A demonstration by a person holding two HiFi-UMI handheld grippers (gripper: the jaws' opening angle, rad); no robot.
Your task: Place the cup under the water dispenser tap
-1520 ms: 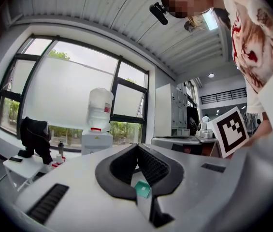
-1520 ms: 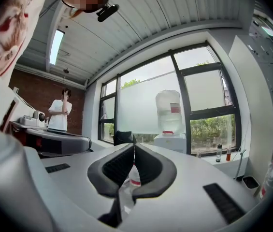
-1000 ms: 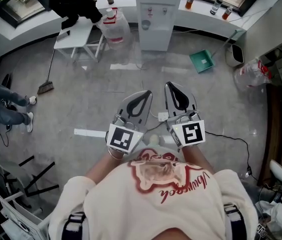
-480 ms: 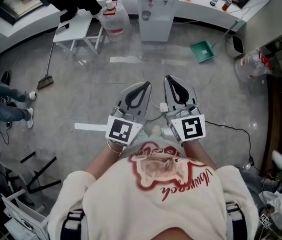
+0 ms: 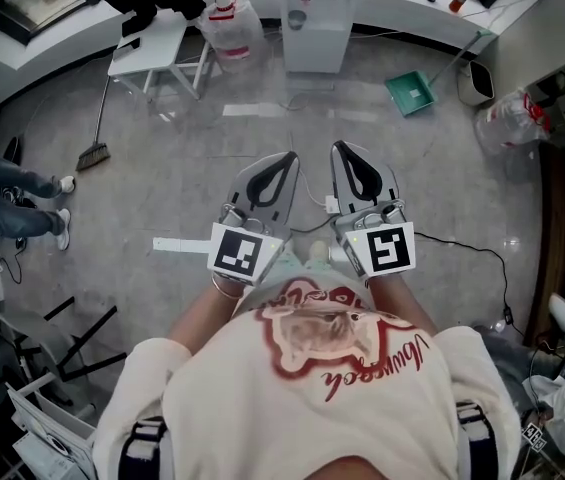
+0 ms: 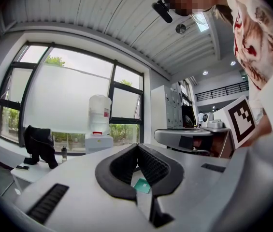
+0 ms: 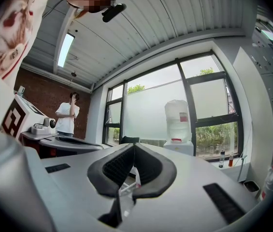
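The white water dispenser [image 5: 314, 18] stands against the far wall, at the top of the head view, with a small grey round thing [image 5: 298, 18] on its front that may be the cup. Both grippers are held side by side at chest height, pointing level toward it over the floor, far short of it. My left gripper [image 5: 288, 157] is shut, with nothing between its pads. My right gripper [image 5: 346, 148] is shut and empty too. The dispenser with its bottle on top shows ahead in the left gripper view [image 6: 99, 129] and in the right gripper view [image 7: 178, 129].
A spare water bottle [image 5: 232, 30] and a white table [image 5: 152, 58] with dark clothing stand left of the dispenser. A broom [image 5: 93, 138], a green dustpan [image 5: 408, 93], a tape strip [image 5: 177, 245] and a cable [image 5: 467, 258] lie on the floor. A person's legs [image 5: 12, 213] show at left.
The whole scene has slid up the head view, and the dispenser now sits nearer the top edge. Both grippers stay shut and side by side.
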